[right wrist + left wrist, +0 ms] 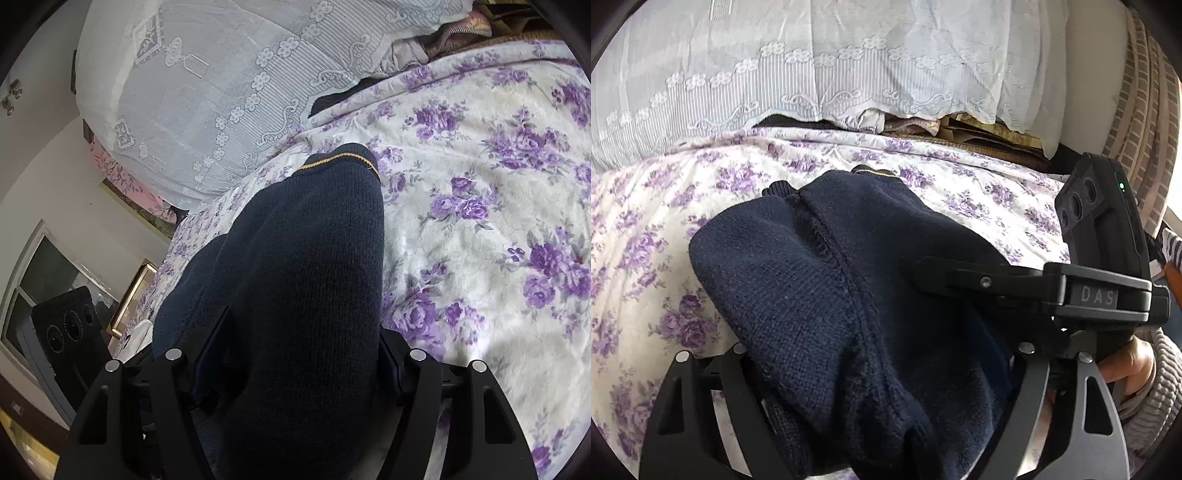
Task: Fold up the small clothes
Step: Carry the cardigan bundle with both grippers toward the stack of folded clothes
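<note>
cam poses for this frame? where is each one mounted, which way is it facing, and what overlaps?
Left wrist: sits on the left tool, looks forward and down along its fingers at the navy knit garment on the floral bedspread; the right tool and a hand show.
Right wrist: sits on the right tool, looks down along the garment draped between its fingers; the other tool's body shows at lower left.
Shared: the garment, the bedspread, the lace cloth.

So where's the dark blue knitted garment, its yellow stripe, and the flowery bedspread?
Navy sweater [306, 258]: right wrist view, middle of the knit body.
Yellow stripe [340, 158]: right wrist view, along the far hem.
Floral bedspread [653, 258]: left wrist view, bare patch left of the sweater.
</note>
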`<action>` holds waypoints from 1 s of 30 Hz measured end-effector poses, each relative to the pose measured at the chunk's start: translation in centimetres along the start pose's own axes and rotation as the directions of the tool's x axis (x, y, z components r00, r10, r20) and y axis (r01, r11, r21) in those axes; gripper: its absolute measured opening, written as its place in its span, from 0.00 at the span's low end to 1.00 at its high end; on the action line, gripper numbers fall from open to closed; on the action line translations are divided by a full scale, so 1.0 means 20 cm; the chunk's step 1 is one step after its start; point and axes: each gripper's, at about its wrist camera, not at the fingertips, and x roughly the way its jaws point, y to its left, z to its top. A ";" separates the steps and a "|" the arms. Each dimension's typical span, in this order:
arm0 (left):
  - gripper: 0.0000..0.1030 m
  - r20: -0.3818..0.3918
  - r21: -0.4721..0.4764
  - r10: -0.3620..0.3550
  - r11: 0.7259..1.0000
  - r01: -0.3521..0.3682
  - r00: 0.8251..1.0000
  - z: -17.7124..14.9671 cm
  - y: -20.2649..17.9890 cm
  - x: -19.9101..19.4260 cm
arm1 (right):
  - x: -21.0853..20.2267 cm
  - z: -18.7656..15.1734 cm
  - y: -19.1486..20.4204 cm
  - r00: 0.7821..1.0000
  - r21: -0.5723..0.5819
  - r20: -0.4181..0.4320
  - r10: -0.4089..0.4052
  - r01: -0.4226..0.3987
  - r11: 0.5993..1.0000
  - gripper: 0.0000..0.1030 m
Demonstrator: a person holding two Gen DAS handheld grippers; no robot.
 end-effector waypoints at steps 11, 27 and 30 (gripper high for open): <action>0.79 0.040 0.091 -0.002 0.996 -0.002 0.999 -0.04 -0.26 -0.20 | -0.31 -0.15 0.04 0.998 0.014 0.062 -0.019 0.018 1.000 0.67; 0.79 0.006 0.214 -0.229 0.951 0.223 0.973 -0.12 -0.97 -0.45 | -1.23 -0.49 0.00 0.958 0.075 0.204 -0.202 0.190 0.979 0.67; 0.79 0.018 0.253 -0.290 0.927 0.276 0.957 -0.07 -1.16 -0.52 | -1.45 -0.50 0.02 0.939 0.094 0.247 -0.240 0.224 0.970 0.67</action>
